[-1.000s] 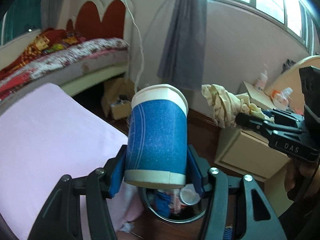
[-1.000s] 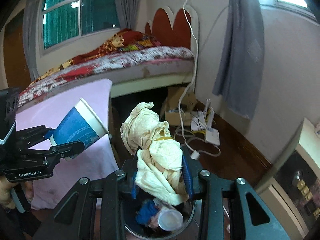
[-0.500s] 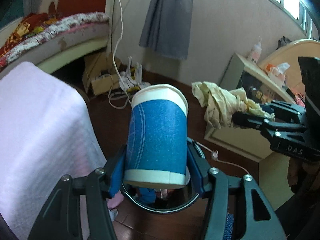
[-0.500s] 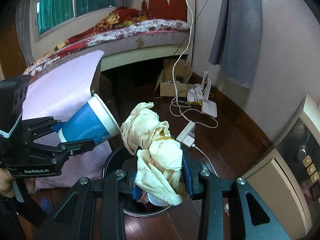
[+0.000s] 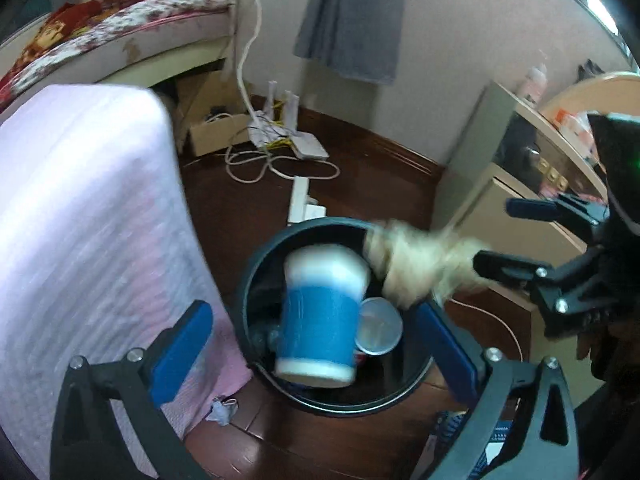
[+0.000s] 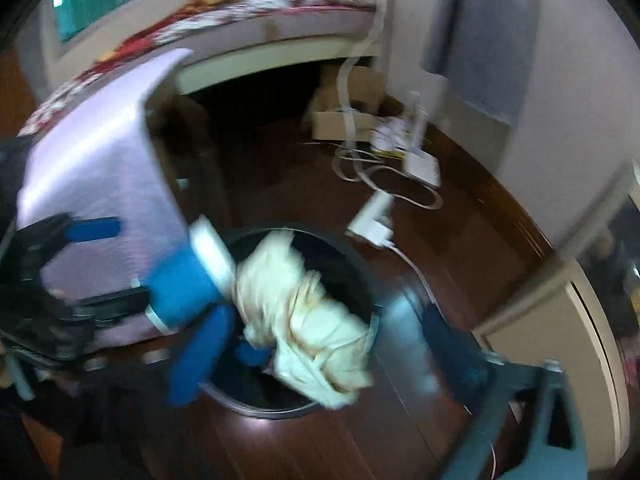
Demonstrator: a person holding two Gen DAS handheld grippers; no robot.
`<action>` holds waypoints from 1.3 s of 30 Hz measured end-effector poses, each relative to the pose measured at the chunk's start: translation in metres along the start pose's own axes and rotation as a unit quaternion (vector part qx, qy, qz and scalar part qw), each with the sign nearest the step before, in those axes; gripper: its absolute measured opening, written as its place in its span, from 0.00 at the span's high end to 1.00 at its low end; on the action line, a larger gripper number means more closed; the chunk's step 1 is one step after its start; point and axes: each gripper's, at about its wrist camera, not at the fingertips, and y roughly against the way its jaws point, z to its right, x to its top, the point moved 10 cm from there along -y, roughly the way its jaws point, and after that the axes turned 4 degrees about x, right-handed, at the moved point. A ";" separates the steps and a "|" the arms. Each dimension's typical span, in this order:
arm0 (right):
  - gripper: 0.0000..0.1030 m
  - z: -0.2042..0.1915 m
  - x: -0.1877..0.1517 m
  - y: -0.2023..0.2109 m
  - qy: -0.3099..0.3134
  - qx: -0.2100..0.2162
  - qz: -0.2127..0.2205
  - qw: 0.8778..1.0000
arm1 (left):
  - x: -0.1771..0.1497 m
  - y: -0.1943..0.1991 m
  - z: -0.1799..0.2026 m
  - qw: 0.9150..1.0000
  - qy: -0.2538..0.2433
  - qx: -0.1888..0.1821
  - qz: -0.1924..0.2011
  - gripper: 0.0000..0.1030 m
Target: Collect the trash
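- Blue paper cup with a white rim is between the spread pads of the left gripper, but the pads do not touch it; the jaws are opening and the cup, blurred, is over the mouth of the round dark trash bin.
- Crumpled cream-coloured paper wad is between the pads of the right gripper; these jaws are opening too, and the wad is free above the same bin, near its rim on the side of the cabinet.
- Inside the bin a clear plastic cup and some other trash lie already.
- Both grippers point steeply down toward the bin, side by side; in the left view the right gripper comes in from the right edge.
- To do the release well, I think it is best to keep both hands over the middle of the bin until the things fall in; the wad is close to the rim and may catch on it.
- A small scrap lies on the dark wooden floor, near the pink cloth.
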 end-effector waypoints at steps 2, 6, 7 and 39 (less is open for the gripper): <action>0.00 0.016 -0.006 -0.006 -0.022 -0.019 -0.019 0.999 | -0.005 -0.002 -0.006 1.000 0.006 0.010 -0.005 0.01; 0.00 0.032 -0.003 0.000 -0.047 -0.035 0.005 0.998 | -0.006 0.000 -0.016 0.999 0.018 0.038 0.013 0.01; 0.00 0.033 -0.001 0.003 -0.047 -0.042 0.011 0.998 | -0.005 0.001 -0.018 0.999 0.022 0.038 0.017 0.01; 0.00 -0.016 0.012 0.103 -0.060 -0.079 0.068 0.993 | 0.032 0.096 -0.021 0.994 0.022 0.070 0.075 0.01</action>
